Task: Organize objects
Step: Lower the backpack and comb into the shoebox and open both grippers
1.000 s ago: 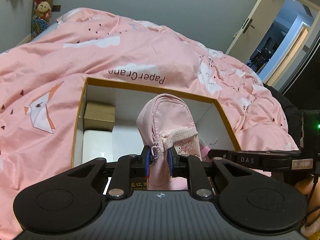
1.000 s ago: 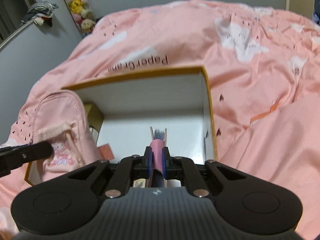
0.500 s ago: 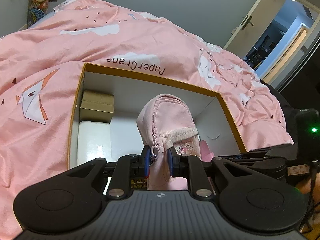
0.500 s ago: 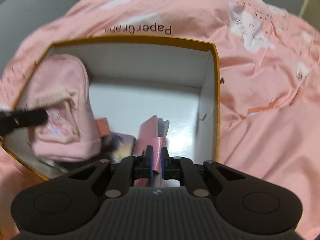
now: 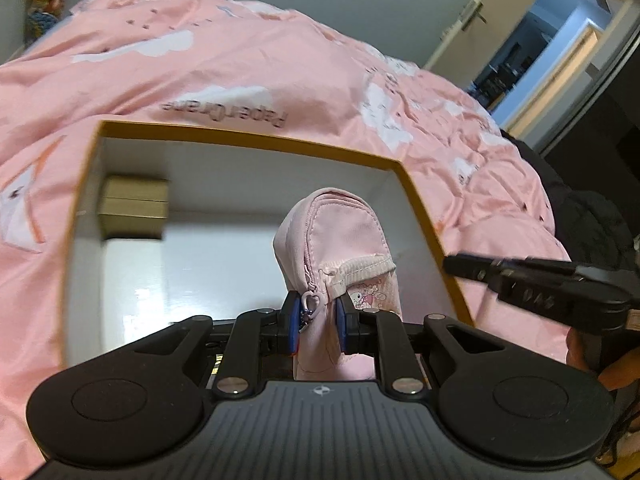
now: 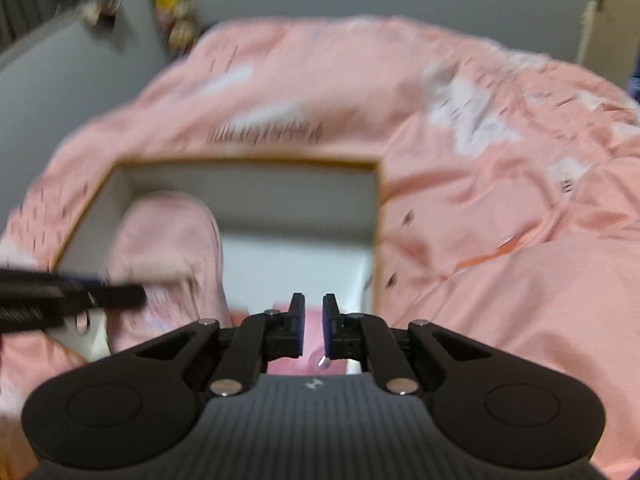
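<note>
Your left gripper (image 5: 316,326) is clenching the small pink fabric zip pouch (image 5: 336,248), holding it upright inside the yellow-rimmed white cardboard box (image 5: 240,138) on the pink printed duvet (image 5: 240,64). White floor is lying bare at 10 o'clock of the pouch, short of the tan little carton (image 5: 134,208) in the far-left corner. Your right gripper (image 6: 313,326) is hanging released, its fingers apart over the near rim, above something pink and blurred.
</note>
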`<state>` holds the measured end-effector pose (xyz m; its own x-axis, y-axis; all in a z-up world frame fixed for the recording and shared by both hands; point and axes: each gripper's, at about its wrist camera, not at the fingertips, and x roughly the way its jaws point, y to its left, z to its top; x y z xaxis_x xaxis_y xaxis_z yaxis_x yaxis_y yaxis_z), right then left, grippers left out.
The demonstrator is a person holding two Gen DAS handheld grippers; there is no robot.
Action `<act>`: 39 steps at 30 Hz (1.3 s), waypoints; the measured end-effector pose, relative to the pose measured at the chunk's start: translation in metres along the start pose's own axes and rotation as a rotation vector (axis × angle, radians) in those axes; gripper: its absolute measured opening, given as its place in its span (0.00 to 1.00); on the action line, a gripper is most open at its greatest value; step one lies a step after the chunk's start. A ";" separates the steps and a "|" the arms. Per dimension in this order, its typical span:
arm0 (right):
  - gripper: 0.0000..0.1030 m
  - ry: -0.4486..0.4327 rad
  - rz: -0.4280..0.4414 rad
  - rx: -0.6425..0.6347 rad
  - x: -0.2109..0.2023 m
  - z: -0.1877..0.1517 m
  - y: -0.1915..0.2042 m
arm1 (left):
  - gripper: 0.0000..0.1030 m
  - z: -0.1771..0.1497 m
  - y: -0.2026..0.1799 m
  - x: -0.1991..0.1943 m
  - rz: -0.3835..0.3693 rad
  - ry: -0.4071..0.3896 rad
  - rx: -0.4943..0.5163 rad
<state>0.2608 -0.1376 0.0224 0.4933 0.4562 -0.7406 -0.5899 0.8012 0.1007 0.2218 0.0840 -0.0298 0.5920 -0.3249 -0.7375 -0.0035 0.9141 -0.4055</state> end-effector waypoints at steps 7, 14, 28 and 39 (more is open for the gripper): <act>0.24 -0.090 -0.029 0.145 -0.004 -0.018 -0.037 | 0.20 0.006 -0.025 0.046 -0.048 0.119 -0.021; 0.25 -0.109 -0.012 0.163 0.001 -0.029 -0.045 | 0.20 0.000 -0.033 0.082 0.014 0.223 -0.017; 0.33 -0.089 0.034 0.217 0.011 -0.041 -0.060 | 0.34 -0.005 -0.044 0.104 0.132 0.264 0.052; 0.45 -0.188 0.065 0.172 -0.043 -0.048 -0.046 | 0.46 -0.028 -0.076 0.000 0.090 -0.066 0.133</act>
<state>0.2362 -0.2127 0.0173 0.5774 0.5599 -0.5943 -0.5145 0.8147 0.2677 0.1995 0.0082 -0.0141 0.6456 -0.2275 -0.7290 0.0448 0.9642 -0.2613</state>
